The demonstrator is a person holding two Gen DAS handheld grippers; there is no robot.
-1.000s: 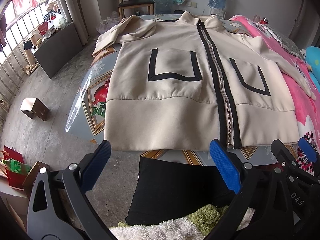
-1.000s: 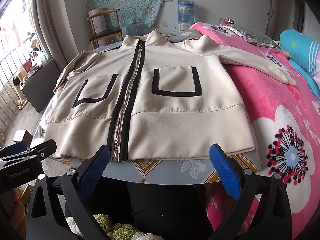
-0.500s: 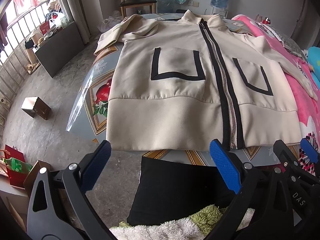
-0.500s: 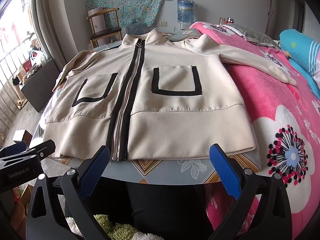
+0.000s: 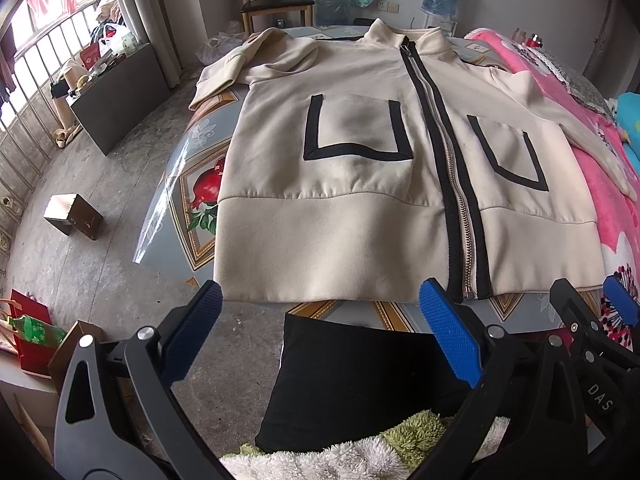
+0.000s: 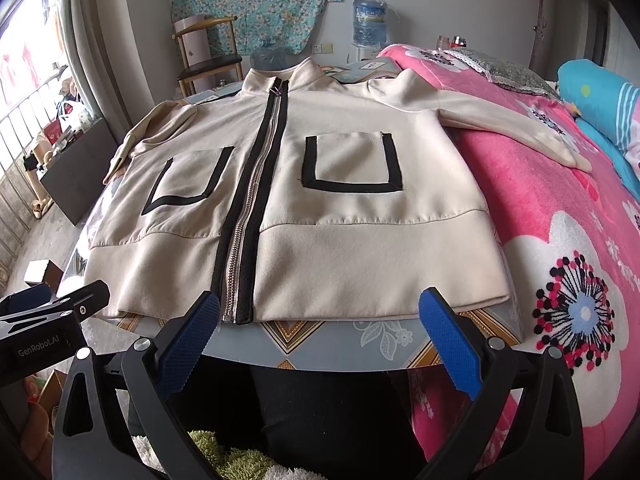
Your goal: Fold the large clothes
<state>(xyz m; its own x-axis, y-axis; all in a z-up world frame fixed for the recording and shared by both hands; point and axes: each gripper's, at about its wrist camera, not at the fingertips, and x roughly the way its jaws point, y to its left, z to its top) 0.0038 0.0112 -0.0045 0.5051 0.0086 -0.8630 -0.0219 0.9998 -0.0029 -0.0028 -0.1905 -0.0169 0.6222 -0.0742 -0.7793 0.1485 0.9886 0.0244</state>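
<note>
Where table (image 5: 188,184) runs under cream zip-up jacket (image 5: 360,200), top mostly hidden; far sleeve ends cut off or draped, one over pink floral blanket (image 6: 560,240). Jacket flat, zipped, front up, hem toward grippers. Left gripper (image 5: 318,322) low before hem, jaws wide apart, empty. Right gripper (image 6: 318,322) likewise, spread wide, holding nothing, just short of hem.

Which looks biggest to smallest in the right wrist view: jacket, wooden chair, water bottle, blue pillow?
1. Jacket, by far the largest.
2. Blue pillow, partly cut off by the frame edge.
3. Wooden chair, partly hidden behind the jacket.
4. Water bottle.
The pillow and chair look close in size, and the chair stands farther back, so that ranking is unsure.
</note>
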